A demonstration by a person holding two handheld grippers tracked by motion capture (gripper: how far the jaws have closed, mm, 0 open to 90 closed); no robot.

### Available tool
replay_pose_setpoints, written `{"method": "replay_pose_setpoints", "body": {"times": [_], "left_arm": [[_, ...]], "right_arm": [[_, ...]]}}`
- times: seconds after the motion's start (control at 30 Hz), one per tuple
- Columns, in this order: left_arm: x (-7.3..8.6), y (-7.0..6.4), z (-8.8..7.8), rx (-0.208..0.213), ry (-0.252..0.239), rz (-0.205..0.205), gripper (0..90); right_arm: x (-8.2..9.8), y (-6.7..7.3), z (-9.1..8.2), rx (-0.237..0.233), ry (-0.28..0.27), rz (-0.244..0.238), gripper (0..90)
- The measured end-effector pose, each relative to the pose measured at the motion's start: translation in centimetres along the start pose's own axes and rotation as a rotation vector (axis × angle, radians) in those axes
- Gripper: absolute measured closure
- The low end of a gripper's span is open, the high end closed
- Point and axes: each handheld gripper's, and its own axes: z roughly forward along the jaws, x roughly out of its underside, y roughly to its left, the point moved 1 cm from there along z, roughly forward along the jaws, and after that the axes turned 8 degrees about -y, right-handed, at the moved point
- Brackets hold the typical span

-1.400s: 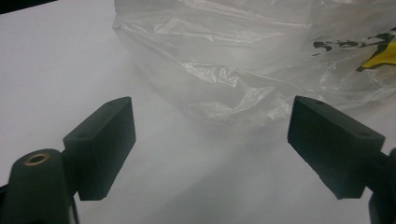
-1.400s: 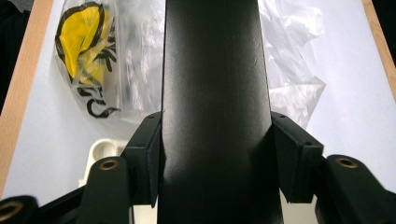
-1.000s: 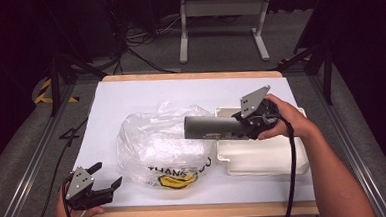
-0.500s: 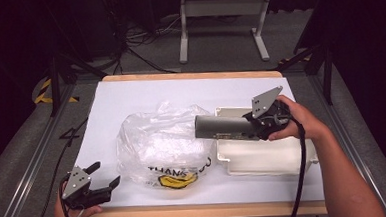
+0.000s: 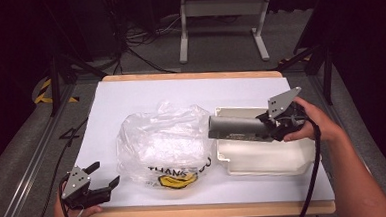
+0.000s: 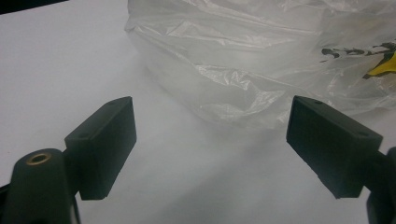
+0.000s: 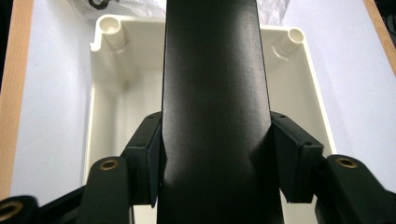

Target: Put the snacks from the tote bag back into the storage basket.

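Since a second ago the right gripper [image 5: 268,126] has carried the dark grey cylinder [image 5: 234,128] a little toward the table's right side, so it now lies level over the cream tray [image 5: 264,160], its free end pointing at the clear plastic bag [image 5: 160,142]; the jaws press on both its sides. The white-covered table [image 5: 130,99] stands on grey floor (cables behind). At the near left corner the left gripper [image 5: 103,176] stays put, jaws wide apart, empty.
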Motion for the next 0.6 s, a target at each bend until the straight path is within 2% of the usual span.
{"method": "replay_pose_setpoints", "body": {"times": [0.17,0.47,0.6], "left_arm": [[0.0,0.1,0.1,0.001,0.005,-0.001,16.8],[0.0,0.1,0.2,0.000,0.007,0.002,16.8],[0.0,0.0,0.1,0.001,0.006,0.003,16.8]], "right_arm": [[1.3,0.0,-0.6,0.002,0.014,0.015,42.9],[3.2,0.1,-2.0,0.014,-0.014,0.044,42.9],[3.8,0.2,-1.9,0.004,0.012,0.046,42.9]]}}
